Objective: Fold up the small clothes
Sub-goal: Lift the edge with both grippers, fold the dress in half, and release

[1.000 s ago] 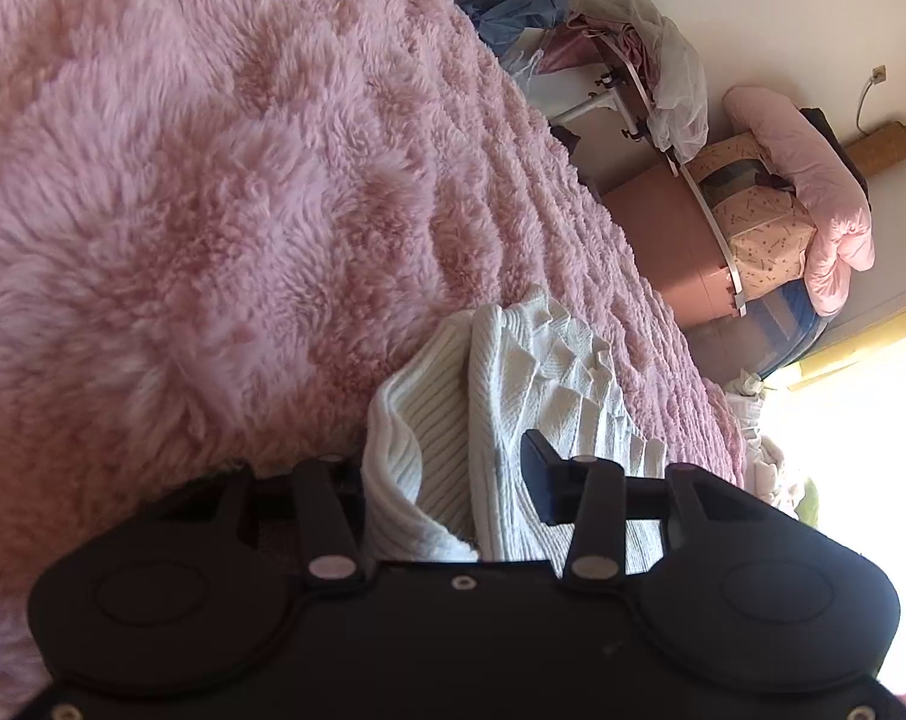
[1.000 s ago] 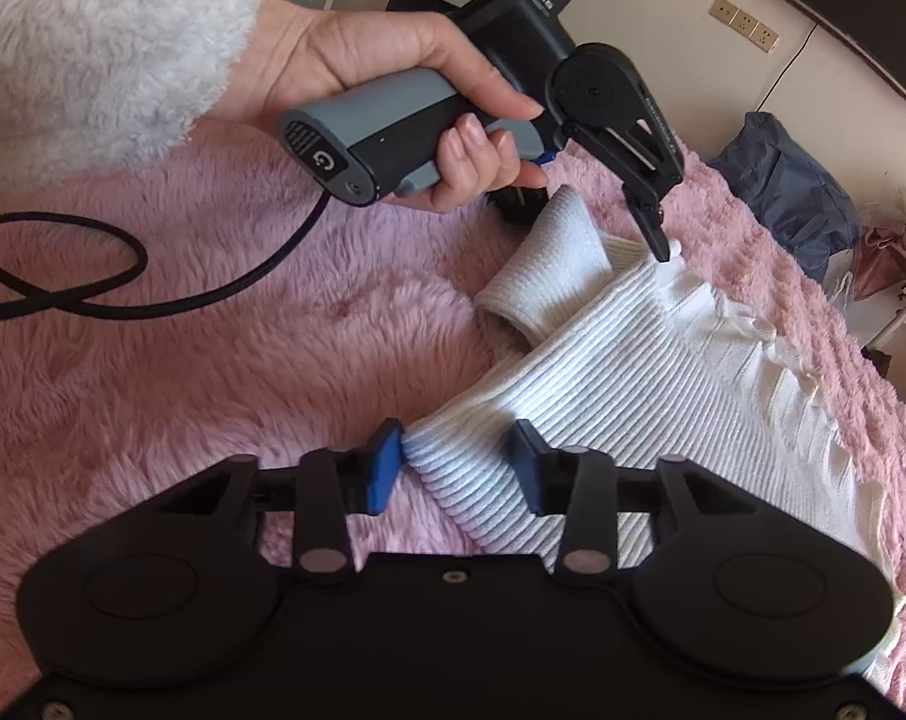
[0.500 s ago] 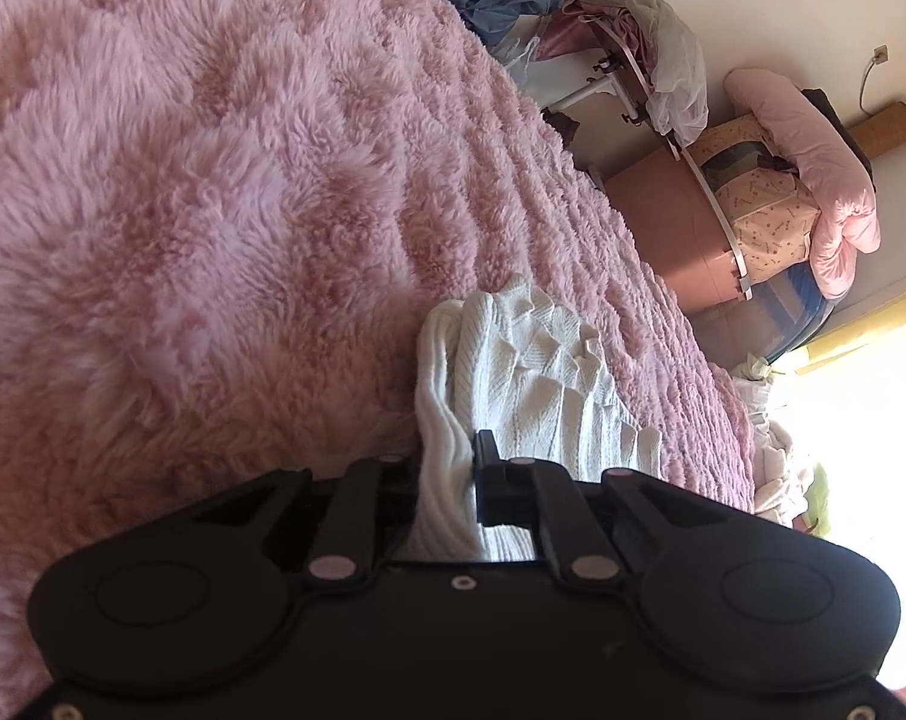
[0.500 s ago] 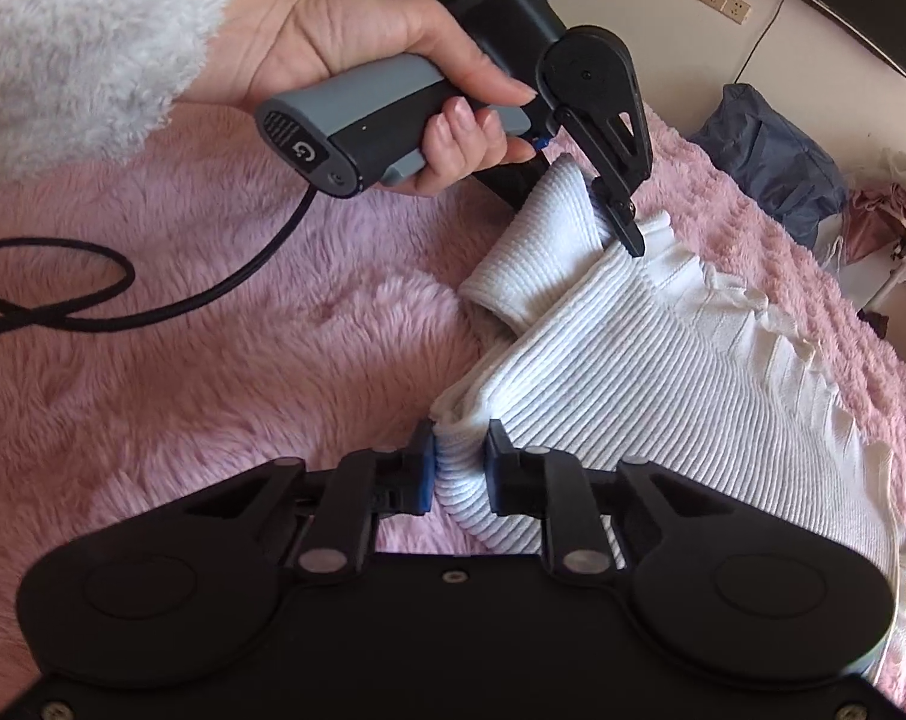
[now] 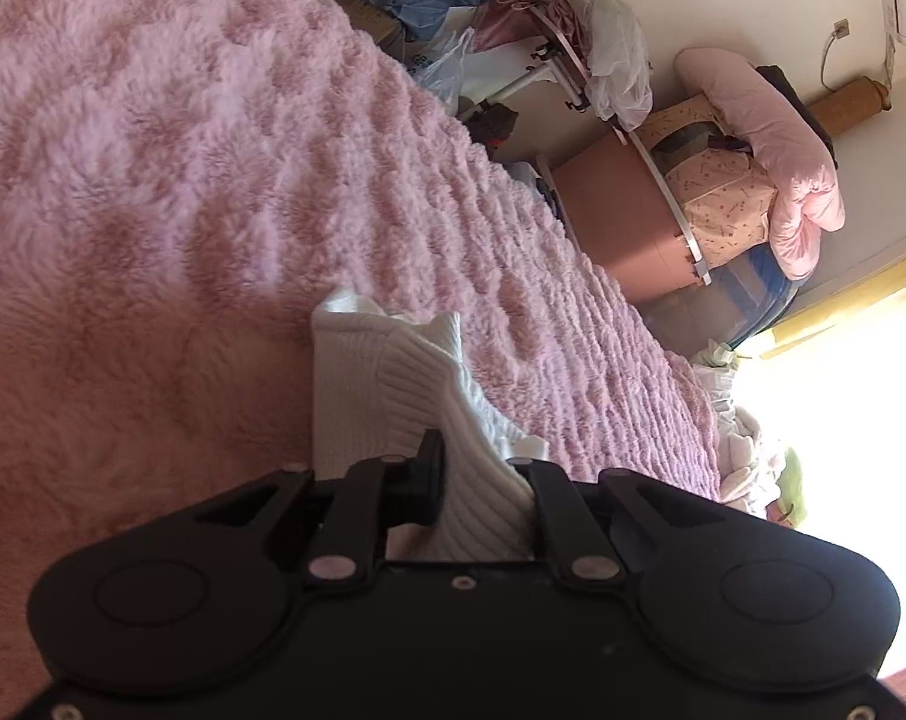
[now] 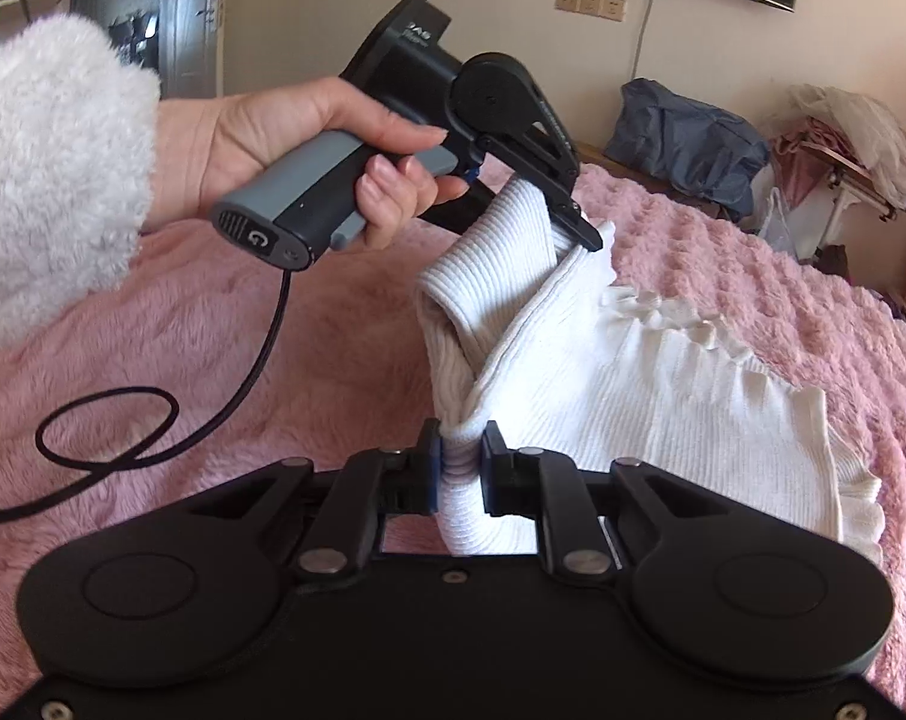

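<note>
A small white ribbed knit top [image 6: 651,396] with a frilled edge lies on a fluffy pink blanket [image 6: 225,360]. My right gripper [image 6: 460,468] is shut on a bunched corner of it at the near edge. My left gripper [image 6: 564,222], held in a hand, is shut on the top's ribbed cuff end and lifts it off the blanket. In the left wrist view the white top [image 5: 393,384] hangs from my left gripper [image 5: 477,474], which pinches the fabric.
A black cable [image 6: 153,420] loops over the blanket at the left. A blue bag [image 6: 687,138] and a rack with clothes [image 6: 843,144] stand past the bed's far edge. A brown box with pink bedding [image 5: 723,198] stands by the wall.
Both grippers have closed on the white top and lifted its near edge off the blanket. The left gripper has raised the cuff end higher.
</note>
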The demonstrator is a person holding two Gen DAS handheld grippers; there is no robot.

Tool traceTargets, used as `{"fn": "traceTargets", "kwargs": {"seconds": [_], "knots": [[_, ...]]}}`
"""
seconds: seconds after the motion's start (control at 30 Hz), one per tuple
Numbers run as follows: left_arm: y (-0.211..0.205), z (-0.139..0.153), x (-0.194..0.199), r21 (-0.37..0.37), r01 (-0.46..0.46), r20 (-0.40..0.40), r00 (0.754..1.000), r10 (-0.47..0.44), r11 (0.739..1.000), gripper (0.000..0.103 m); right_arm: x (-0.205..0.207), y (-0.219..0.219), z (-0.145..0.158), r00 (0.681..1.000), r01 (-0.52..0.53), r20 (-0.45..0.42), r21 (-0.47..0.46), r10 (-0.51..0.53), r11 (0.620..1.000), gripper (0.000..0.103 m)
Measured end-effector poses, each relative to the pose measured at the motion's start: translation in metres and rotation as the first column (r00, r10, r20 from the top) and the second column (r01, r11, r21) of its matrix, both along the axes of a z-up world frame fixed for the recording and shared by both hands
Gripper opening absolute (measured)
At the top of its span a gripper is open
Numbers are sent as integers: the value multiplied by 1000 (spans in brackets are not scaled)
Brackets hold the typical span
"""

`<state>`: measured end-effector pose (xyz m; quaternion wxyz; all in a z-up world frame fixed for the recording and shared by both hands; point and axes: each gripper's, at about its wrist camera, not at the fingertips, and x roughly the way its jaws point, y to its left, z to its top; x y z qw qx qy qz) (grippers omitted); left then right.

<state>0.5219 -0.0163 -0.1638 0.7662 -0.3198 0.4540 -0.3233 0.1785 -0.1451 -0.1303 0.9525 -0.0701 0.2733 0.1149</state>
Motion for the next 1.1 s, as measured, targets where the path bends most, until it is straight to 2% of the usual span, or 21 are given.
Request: {"fn": "traceTargets", "kwargs": {"seconds": [0.17,0.27,0.4,0.57,0.9,1.1], "knots": [[-62,9,0,-36,34,-4,999,-34,999,5,-17,-49,9,993,112,19,95,-115,989,13],[-108,8,0,-12,83,8,997,-83,996,5,-24,-83,7,981,190,2,146,-193,971,13],[-169,-9,-4,11,148,-16,989,-148,989,5,-31,-123,-11,955,296,-62,210,-290,932,13],[-230,-34,-11,69,216,-47,976,-213,974,5,-39,-157,-34,928,371,-137,266,-346,890,13],[-276,-50,-12,250,244,-43,969,-241,937,5,-42,-193,-69,899,434,-229,370,-373,821,13],[-285,-44,-16,332,243,6,966,-260,911,10,-40,-192,-73,899,435,-235,367,-370,823,14]]}}
